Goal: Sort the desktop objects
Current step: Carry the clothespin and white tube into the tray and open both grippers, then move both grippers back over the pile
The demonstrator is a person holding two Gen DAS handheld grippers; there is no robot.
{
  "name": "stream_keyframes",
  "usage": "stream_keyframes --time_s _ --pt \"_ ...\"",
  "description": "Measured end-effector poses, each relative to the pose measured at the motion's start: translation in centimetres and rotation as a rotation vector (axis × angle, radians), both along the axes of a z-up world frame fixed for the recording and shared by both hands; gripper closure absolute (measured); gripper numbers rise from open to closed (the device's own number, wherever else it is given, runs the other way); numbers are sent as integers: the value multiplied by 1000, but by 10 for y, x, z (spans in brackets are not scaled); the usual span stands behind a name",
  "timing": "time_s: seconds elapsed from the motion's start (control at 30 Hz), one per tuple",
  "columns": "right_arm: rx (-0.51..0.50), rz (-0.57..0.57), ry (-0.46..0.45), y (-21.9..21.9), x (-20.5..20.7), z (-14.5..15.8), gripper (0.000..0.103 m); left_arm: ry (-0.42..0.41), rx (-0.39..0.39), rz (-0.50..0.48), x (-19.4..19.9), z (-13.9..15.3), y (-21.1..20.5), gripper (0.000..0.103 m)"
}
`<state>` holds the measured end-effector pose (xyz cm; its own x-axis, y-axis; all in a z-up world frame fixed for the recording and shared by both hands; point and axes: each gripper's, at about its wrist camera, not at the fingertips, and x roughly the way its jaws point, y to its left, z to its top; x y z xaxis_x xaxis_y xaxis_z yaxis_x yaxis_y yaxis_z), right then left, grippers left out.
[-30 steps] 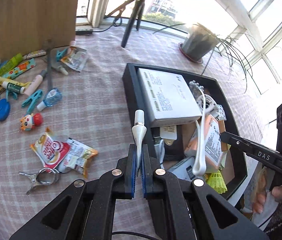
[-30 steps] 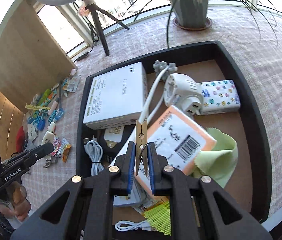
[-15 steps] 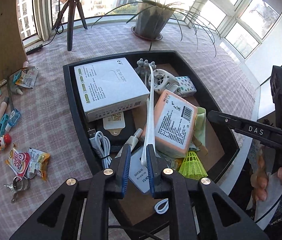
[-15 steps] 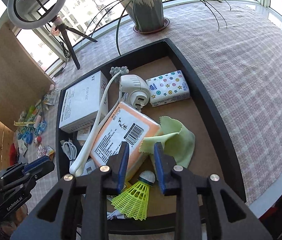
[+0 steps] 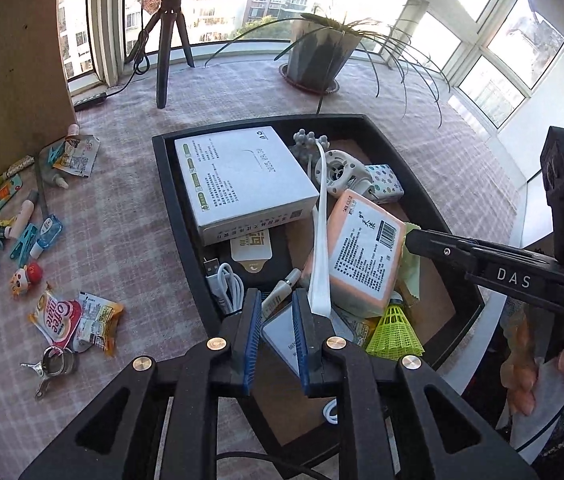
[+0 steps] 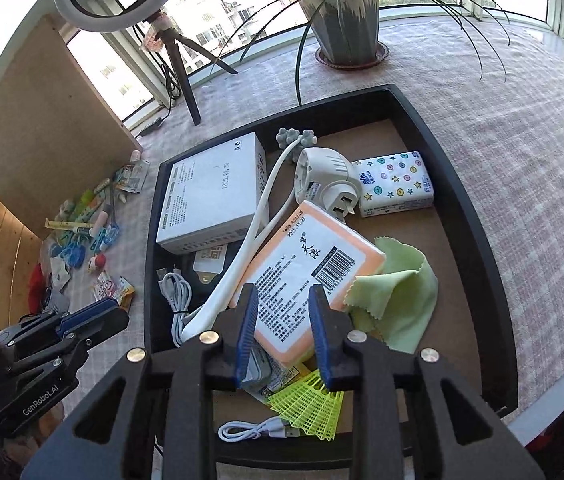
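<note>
A black tray [image 5: 174, 216] [image 6: 477, 208] holds a white box [image 5: 242, 180] [image 6: 214, 192], an orange tissue pack [image 5: 365, 256] [image 6: 313, 276], a white long-handled tool [image 5: 319, 248] [image 6: 250, 248], a plug, a green cloth [image 6: 397, 300], cables and a yellow shuttlecock [image 5: 393, 328] [image 6: 309, 404]. My left gripper [image 5: 276, 308] is open and empty above the tray's near edge, over a small white tube [image 5: 282, 292]. My right gripper [image 6: 282, 308] is open and empty over the orange pack.
Loose items lie on the checked cloth left of the tray: snack packets [image 5: 78, 316], a metal clip [image 5: 50, 366], blue pegs [image 5: 22, 240], tubes, a small toy [image 5: 26, 276]. A wooden board [image 5: 10, 64], a tripod [image 5: 168, 40] and a potted plant [image 6: 345, 20] stand behind.
A second ago my left gripper was shut on the white tube and my right on a wooden peg. Both have opened and let go over the tray.
</note>
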<state>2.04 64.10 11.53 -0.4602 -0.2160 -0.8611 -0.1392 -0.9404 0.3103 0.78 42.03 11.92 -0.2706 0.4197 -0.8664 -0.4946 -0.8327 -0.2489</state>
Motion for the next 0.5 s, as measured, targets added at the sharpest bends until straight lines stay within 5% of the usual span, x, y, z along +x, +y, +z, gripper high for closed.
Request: stream_keyframes --time_s 0.37,0.5 --pt "-2 234 1 -84 -30 1 76 -23 -19 229 -22 -16 -98 89" --pt "30 385 -2 -130 -39 1 56 -34 -54 276 -29 -26 -149 81"
